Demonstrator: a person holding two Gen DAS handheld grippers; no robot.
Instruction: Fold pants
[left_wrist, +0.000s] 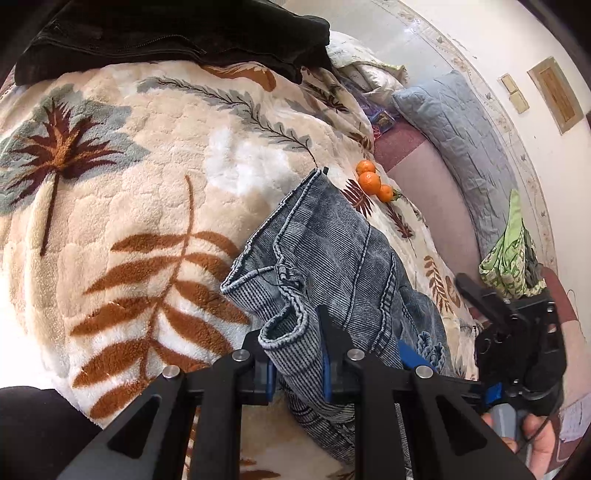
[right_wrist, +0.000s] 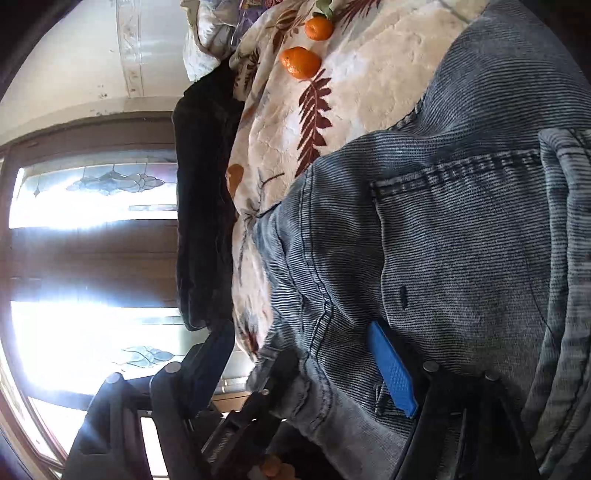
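Note:
Grey-blue washed denim pants (left_wrist: 332, 251) lie bunched on a cream fleece blanket (left_wrist: 147, 184) with leaf prints. My left gripper (left_wrist: 295, 354) is shut on the pants' hem edge, fabric pinched between its blue pads. The right gripper shows in the left wrist view (left_wrist: 491, 306) at the far right, beside the pants. In the right wrist view the pants (right_wrist: 461, 221) fill the right side, with a back pocket showing. My right gripper (right_wrist: 306, 362) stands wide open, one blue pad (right_wrist: 391, 373) lying against the denim, the other finger off the blanket's edge.
Three oranges (left_wrist: 371, 181) lie on the blanket beyond the pants; two show in the right wrist view (right_wrist: 301, 61). A black garment (left_wrist: 166, 33) lies at the blanket's far end. A blue quilted pillow (left_wrist: 454, 129) and a green patterned cloth (left_wrist: 511, 254) sit at the right.

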